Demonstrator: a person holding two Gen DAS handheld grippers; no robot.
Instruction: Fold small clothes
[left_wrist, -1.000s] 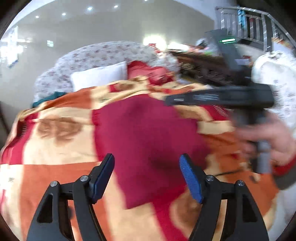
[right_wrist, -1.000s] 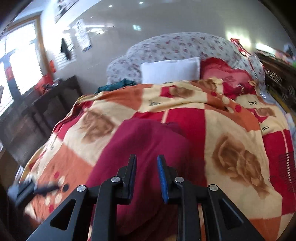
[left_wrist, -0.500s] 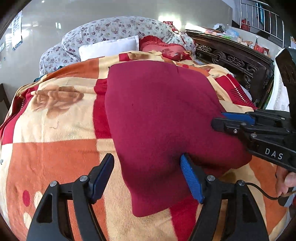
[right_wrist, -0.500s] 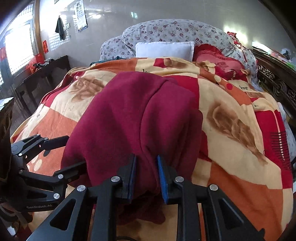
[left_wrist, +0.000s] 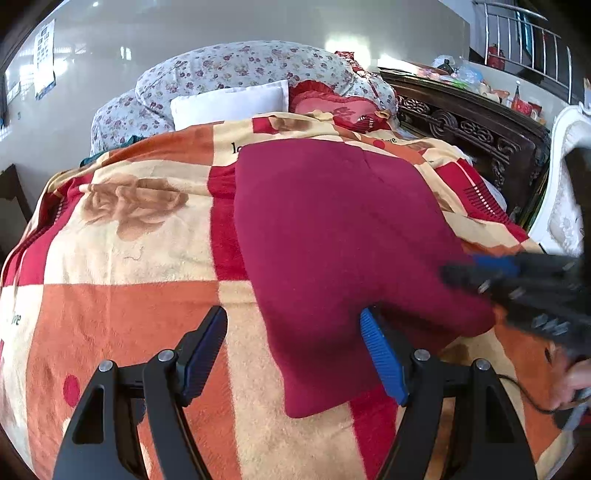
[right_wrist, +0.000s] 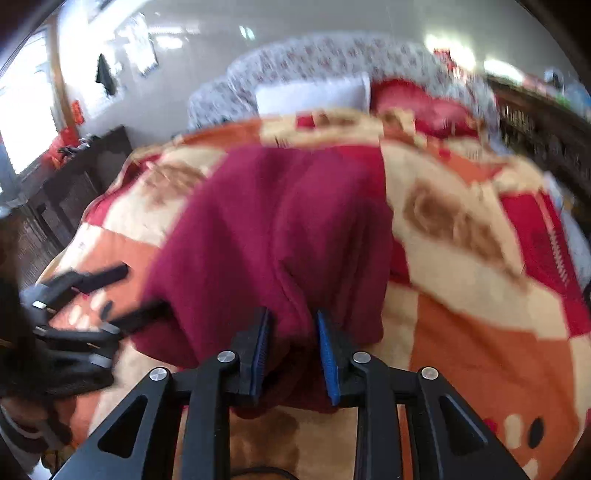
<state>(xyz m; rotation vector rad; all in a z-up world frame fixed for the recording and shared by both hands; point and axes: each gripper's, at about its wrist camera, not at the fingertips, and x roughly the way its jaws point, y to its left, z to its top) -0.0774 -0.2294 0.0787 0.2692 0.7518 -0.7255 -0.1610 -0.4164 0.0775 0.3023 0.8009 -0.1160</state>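
One maroon garment, two grippers, right seemingly gripping.

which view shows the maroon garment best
The left wrist view: it is sharp and shows nearly all of the maroon garment lying on the checked blanket, near corner included. The right wrist view is motion-blurred; there the right gripper hides the garment's near edge, with cloth bunched between its fingers.

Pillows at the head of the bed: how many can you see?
2. A white pillow leans against the floral bedding roll; a red pillow sits right of it. The blanket may hide others.
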